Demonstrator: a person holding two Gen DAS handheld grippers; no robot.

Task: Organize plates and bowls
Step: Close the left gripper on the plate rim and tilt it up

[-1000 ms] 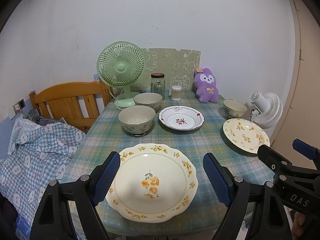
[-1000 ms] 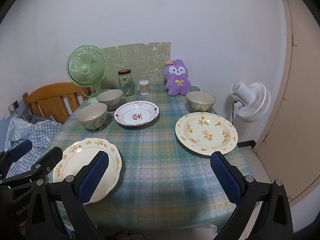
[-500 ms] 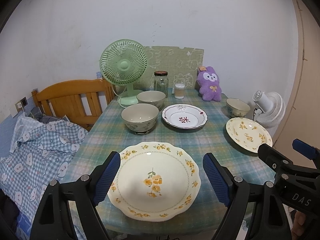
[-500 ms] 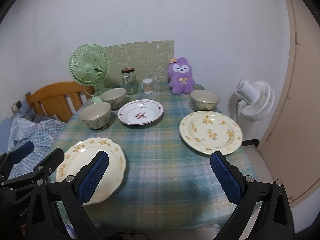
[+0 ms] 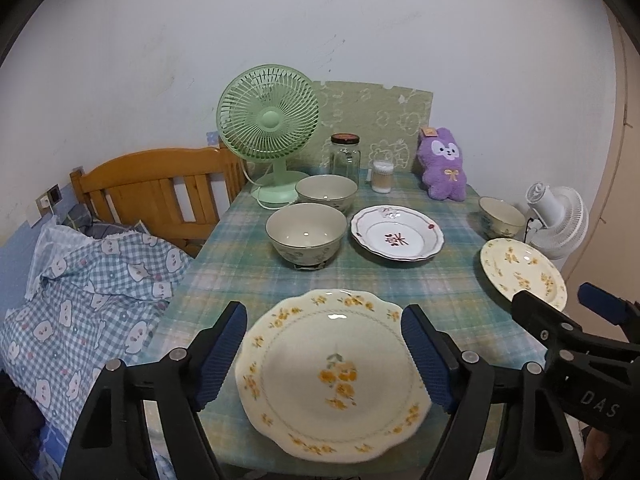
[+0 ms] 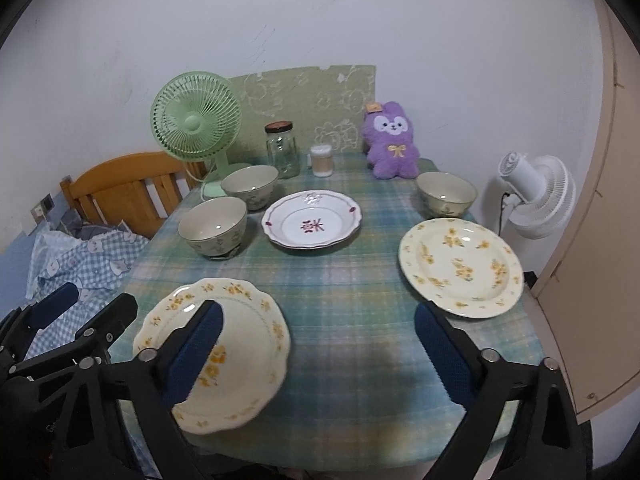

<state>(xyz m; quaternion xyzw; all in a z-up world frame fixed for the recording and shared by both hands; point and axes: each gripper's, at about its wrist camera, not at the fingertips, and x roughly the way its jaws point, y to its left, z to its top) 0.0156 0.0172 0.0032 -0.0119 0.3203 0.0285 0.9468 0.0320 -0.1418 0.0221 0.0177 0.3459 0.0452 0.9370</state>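
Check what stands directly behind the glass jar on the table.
Behind the glass jar a green patterned board leans against the wall. Its lower edge is hidden by the jar and the cotton swab container.

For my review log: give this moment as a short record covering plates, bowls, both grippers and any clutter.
table: checked cloth
plates: near yellow-flowered plate; far yellow-flowered plate; red-trimmed plate
bowls: near bowl, back bowl, both left of the red-trimmed plate; right bowl
left gripper: jaws closing, near yellow-flowered plate between them, pads not touching
right gripper: jaws closing, holding nothing
clutter: green fan, jar, purple toy
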